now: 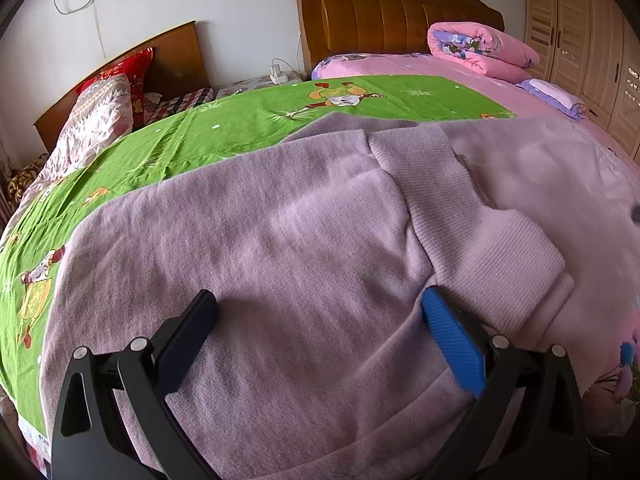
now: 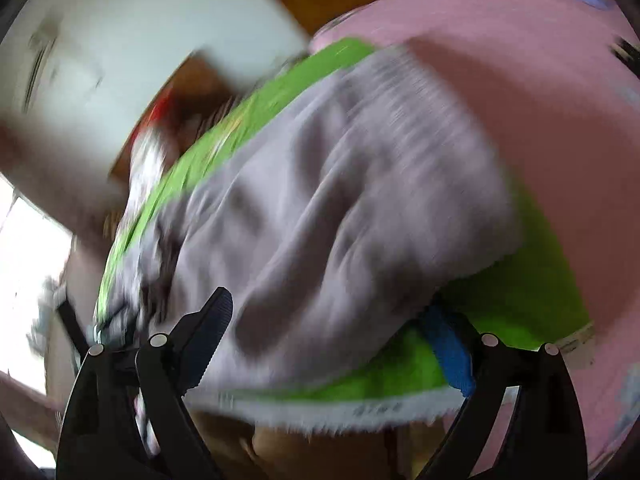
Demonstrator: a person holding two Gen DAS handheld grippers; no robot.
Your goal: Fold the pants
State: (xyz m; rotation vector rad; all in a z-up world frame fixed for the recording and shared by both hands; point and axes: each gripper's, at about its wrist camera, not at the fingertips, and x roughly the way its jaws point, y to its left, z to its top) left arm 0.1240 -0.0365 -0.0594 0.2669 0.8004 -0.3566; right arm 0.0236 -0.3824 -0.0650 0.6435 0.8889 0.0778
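- Left wrist view: the lilac knitted pants (image 1: 280,240) lie spread over a green printed sheet (image 1: 224,132) on the bed (image 1: 460,76), covering most of the near part of it.
- A ribbed, cuff-like part of the pants (image 1: 480,232) lies folded across the right side of the cloth.
- The left gripper (image 1: 320,320) hangs low over the pants with its fingers (image 1: 452,332) spread wide, one black, one with a blue pad; cloth lies beneath the gap but nothing is pinched.
- Behind stand a wooden headboard (image 1: 392,12), a rolled pink quilt (image 1: 476,50), a patterned pillow (image 1: 100,116) at the left and a pale wardrobe (image 1: 580,28) at the right.
- Right wrist view: heavily blurred. The pants (image 2: 340,200) appear as a greyish-lilac mass on the green sheet (image 2: 520,300), near the sheet's white front edge.
- The right gripper (image 2: 328,320) has its fingers (image 2: 212,328) spread wide and released; pants cloth shows between them, but the pads do not press on it.
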